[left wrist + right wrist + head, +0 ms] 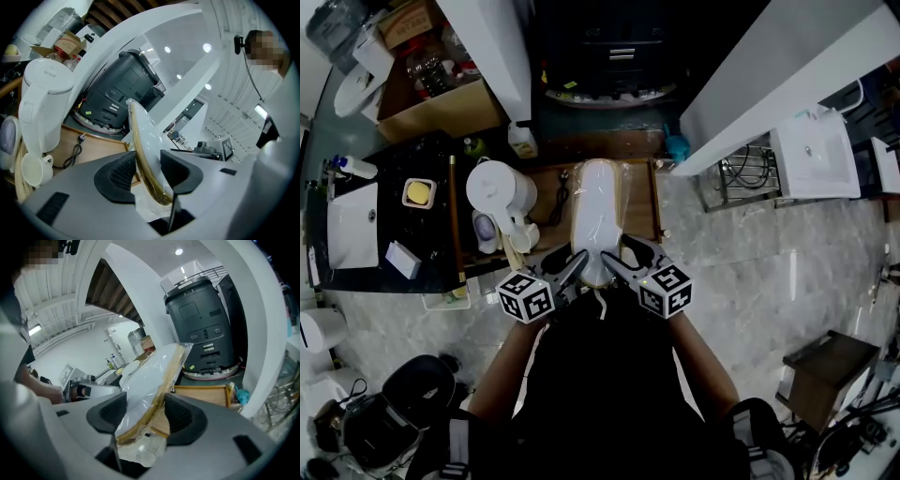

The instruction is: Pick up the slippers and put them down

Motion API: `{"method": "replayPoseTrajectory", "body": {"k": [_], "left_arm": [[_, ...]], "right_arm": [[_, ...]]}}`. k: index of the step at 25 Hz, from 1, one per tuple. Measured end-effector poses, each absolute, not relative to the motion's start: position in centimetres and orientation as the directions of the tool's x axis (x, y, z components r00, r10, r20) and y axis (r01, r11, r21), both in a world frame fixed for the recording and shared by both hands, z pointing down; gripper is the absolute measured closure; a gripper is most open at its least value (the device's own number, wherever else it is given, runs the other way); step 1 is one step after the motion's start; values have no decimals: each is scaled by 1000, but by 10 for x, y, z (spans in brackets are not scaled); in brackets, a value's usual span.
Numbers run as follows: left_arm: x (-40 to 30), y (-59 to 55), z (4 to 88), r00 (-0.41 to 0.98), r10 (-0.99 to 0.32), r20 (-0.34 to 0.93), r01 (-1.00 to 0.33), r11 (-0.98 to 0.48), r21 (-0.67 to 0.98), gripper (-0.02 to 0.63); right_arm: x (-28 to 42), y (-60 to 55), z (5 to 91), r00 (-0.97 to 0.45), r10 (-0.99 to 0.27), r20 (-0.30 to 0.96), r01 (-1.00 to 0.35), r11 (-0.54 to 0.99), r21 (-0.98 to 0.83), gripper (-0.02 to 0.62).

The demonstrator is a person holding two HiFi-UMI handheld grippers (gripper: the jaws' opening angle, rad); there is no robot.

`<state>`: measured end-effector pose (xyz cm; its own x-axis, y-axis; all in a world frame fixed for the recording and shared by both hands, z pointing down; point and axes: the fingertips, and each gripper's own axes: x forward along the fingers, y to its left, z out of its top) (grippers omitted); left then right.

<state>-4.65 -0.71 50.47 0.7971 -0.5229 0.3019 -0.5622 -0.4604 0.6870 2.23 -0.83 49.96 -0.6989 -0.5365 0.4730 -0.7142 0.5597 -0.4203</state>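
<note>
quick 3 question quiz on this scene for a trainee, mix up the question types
1. True or false: the left gripper and the right gripper are both shut on the plastic-wrapped slippers.
2. In the head view, what stands left of the slippers? A) white kettle B) red bucket C) laptop
3. Fill in: under the slippers lies a wooden ____.

Key: 1 true; 2 A; 3 tray
</note>
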Motion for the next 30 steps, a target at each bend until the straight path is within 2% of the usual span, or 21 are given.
{"method": "replayPoseTrajectory", "body": {"k": [30], "left_arm": [[-26, -42, 591, 761, -478, 440, -619, -331, 712, 448]], "right_arm": [[42, -50, 589, -739, -380, 556, -668, 520, -532, 339]]}}
